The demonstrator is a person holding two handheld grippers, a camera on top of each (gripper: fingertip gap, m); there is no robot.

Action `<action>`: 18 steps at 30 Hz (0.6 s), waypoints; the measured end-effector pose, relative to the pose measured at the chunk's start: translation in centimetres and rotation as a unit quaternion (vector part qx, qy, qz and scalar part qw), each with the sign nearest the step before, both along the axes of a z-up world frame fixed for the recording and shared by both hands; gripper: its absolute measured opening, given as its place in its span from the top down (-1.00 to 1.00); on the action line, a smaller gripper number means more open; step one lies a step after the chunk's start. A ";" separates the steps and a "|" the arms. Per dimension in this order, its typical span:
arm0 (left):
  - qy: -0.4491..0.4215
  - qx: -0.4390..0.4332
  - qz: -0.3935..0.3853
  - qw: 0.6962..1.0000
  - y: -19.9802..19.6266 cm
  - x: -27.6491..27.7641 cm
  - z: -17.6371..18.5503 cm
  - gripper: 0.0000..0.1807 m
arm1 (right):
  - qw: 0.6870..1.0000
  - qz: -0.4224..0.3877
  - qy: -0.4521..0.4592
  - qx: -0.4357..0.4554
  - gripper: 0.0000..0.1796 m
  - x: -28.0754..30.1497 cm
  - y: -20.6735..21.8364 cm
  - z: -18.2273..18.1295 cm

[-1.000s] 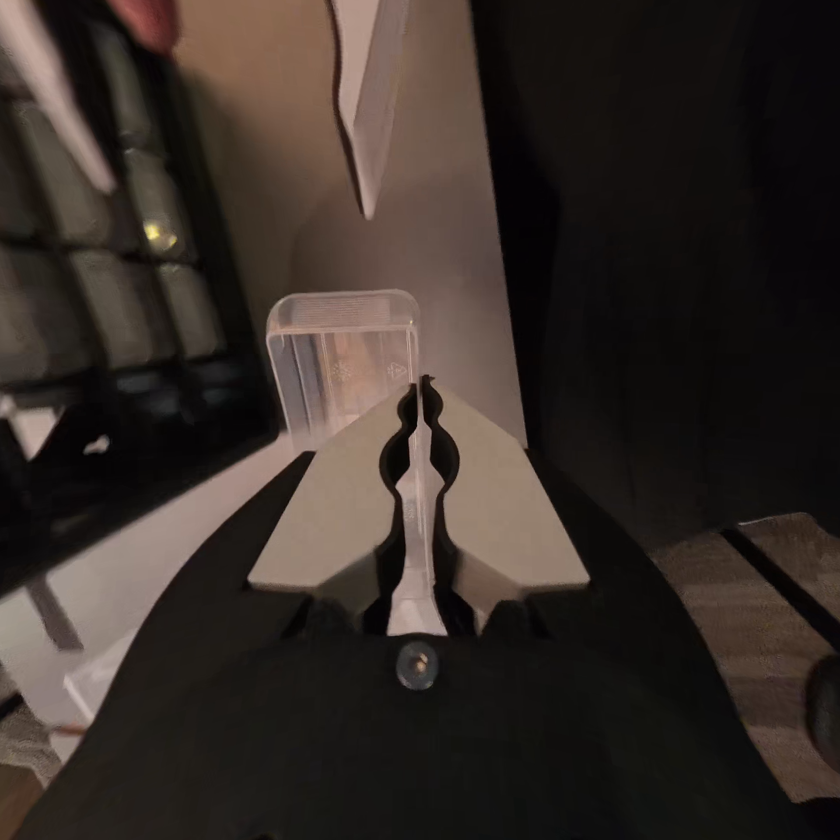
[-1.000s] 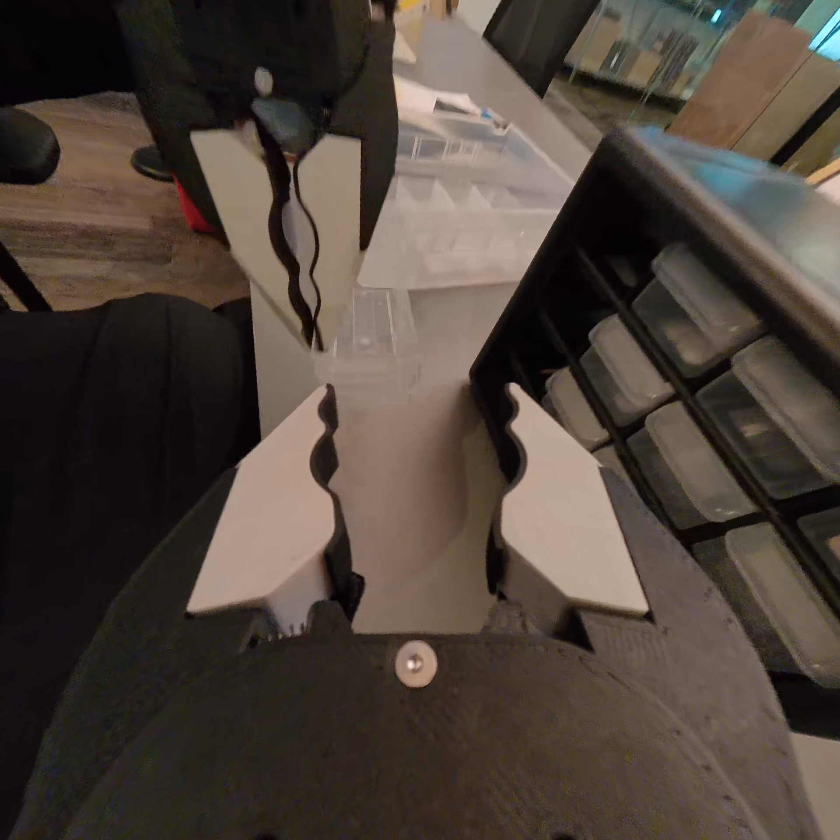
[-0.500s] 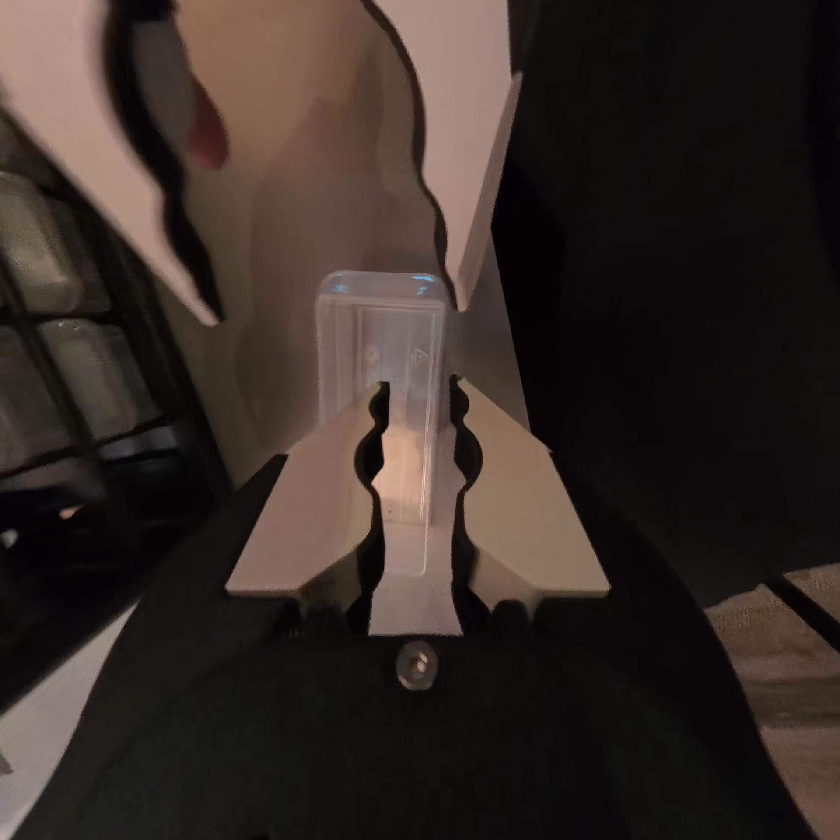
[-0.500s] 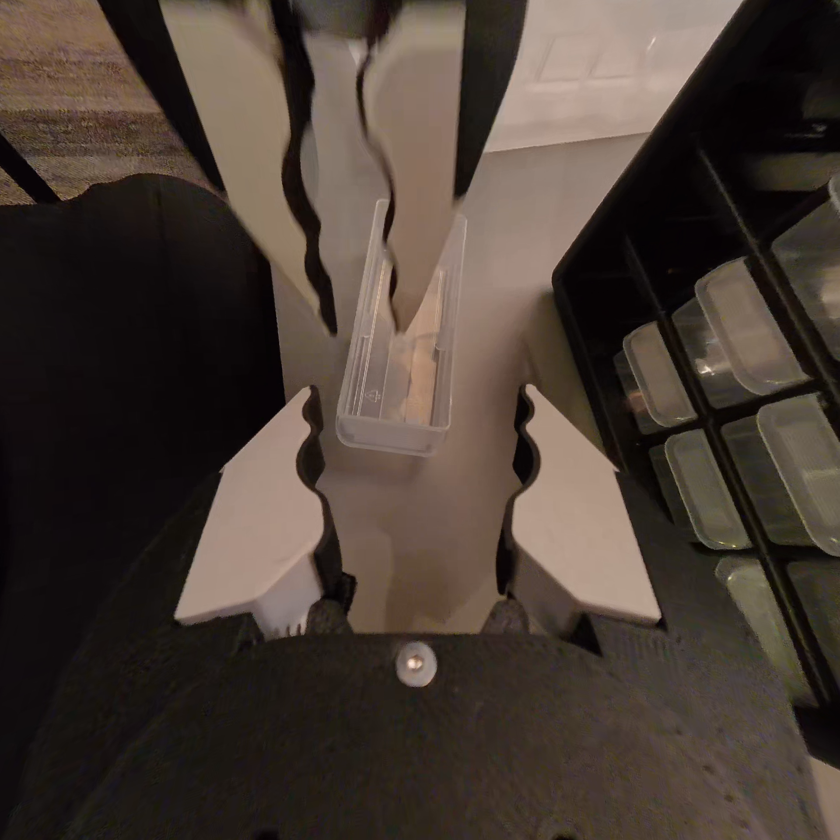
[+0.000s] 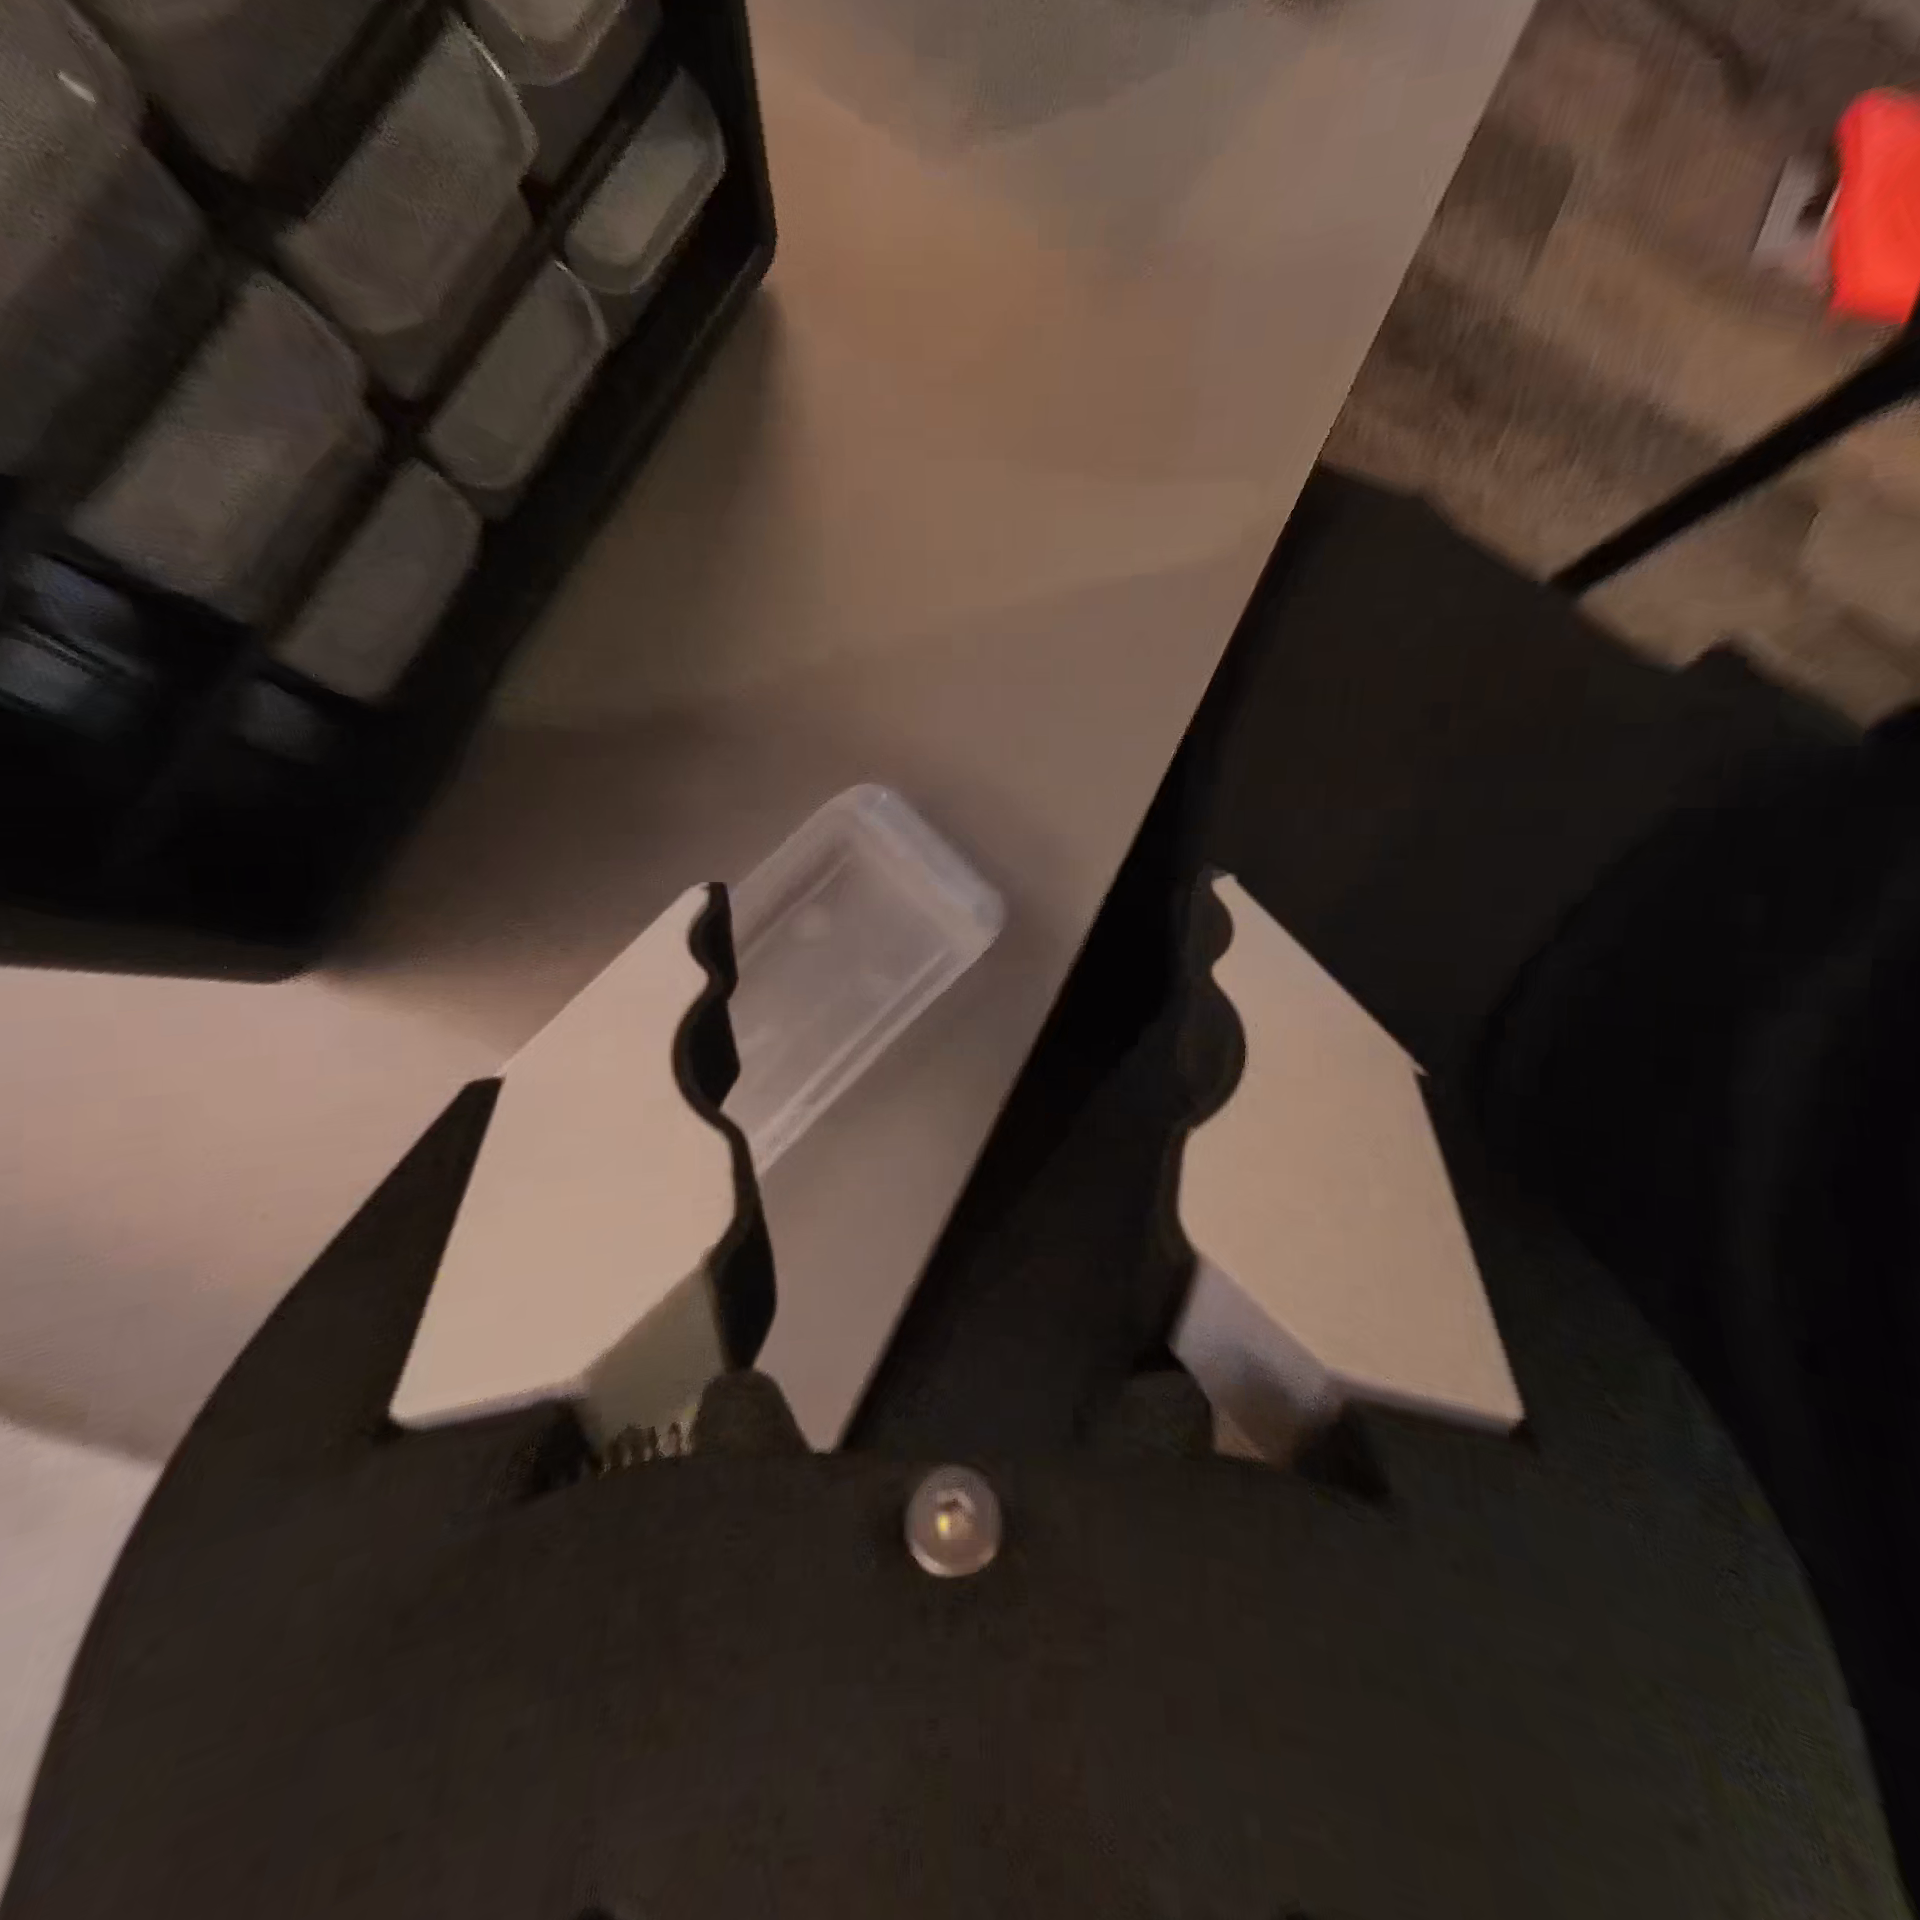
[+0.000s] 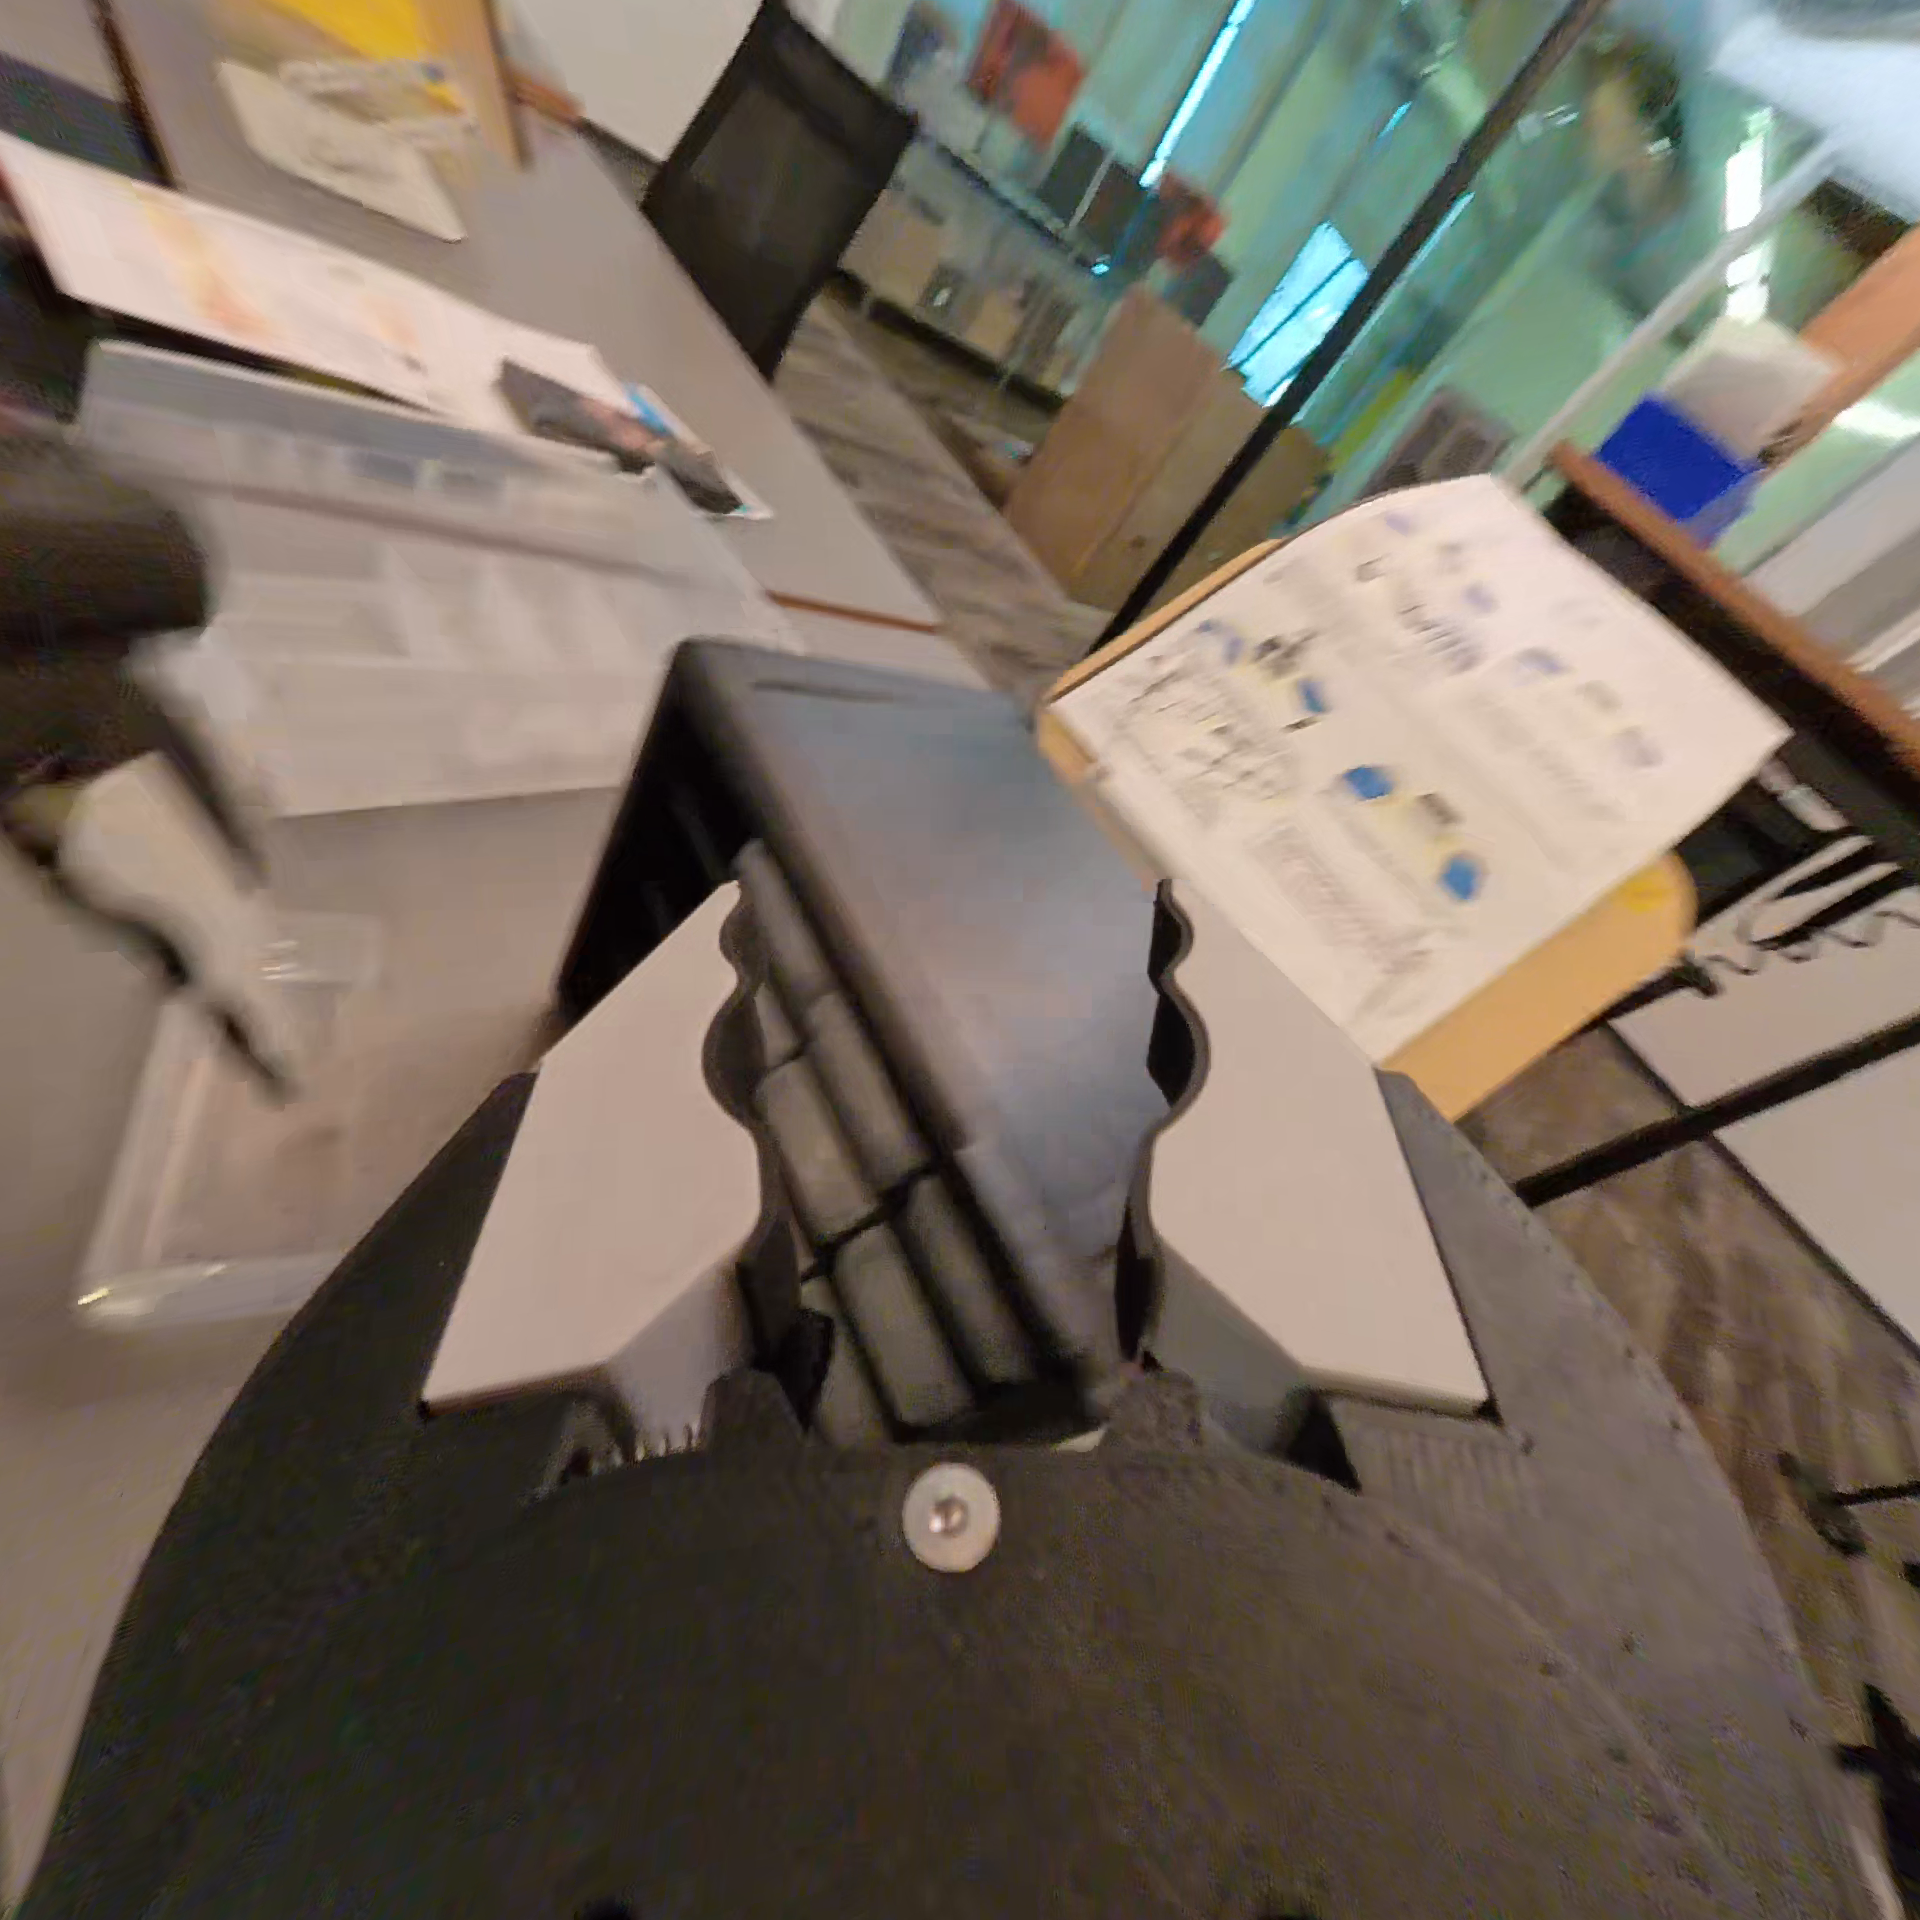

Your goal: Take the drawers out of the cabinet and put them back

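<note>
A clear plastic drawer (image 5: 862, 966) lies on the grey table (image 5: 987, 468) near its right edge. My left gripper (image 5: 961, 894) is open and empty just above it, apart from it. The black cabinet (image 5: 343, 343), filled with clear drawers, stands at the upper left. In the right wrist view the drawer (image 6: 208, 1132) lies at the left with the left gripper's blurred fingers (image 6: 197, 914) over it. My right gripper (image 6: 951, 904) is open and empty, raised over the cabinet's black top (image 6: 935, 883).
A clear compartment organiser (image 6: 436, 623) and papers (image 6: 270, 281) lie farther along the table. A printed sheet on a wooden board (image 6: 1392, 748) stands beside the cabinet. A dark chair (image 5: 1558, 935) sits off the table's right edge.
My left gripper opened and let go of the clear drawer, which now lies on the table. My right gripper swung up and away from the drawer to over the cabinet top.
</note>
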State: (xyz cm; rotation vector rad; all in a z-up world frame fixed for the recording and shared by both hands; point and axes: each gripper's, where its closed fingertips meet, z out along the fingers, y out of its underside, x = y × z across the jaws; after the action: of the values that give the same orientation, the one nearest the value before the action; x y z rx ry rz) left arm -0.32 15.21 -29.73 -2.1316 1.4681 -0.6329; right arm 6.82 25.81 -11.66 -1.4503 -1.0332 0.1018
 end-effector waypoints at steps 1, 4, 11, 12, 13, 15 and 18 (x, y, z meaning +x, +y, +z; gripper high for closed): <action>0.007 -0.012 0.019 1.000 -0.6 0.8 -1.0 0.05 | 1.000 -0.009 0.000 0.012 0.20 0.6 1.0 1.5; 0.065 -0.021 0.039 0.997 -1.2 1.5 -4.2 0.09 | 1.000 -0.009 -0.014 -0.012 0.28 0.7 4.3 2.9; 0.122 -0.011 0.033 0.992 -0.4 1.8 -7.6 0.56 | 0.977 0.087 -0.057 -0.187 0.57 -2.9 9.9 -2.0; 0.128 -0.014 0.025 0.991 -0.4 1.8 -8.0 0.62 | 0.972 0.097 -0.056 -0.208 0.61 -3.2 10.4 -2.7; 0.128 -0.010 0.010 0.992 -0.4 1.8 -8.0 0.68 | 0.965 0.104 -0.059 -0.233 0.60 -3.4 10.6 -3.5; 0.152 0.013 -0.019 0.988 -0.2 0.9 -7.9 0.79 | 0.958 0.116 -0.065 -0.255 0.55 -3.4 10.7 -4.3; 0.161 0.023 -0.061 0.985 -0.1 -0.7 -7.6 0.86 | 0.955 0.114 -0.099 -0.257 0.44 -2.0 9.9 -4.3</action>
State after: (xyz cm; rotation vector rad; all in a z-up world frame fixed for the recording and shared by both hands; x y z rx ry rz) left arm -0.99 15.16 -37.30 -2.1973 1.7743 -0.2990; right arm 4.81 35.74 -15.92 -1.8275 -1.4092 0.4253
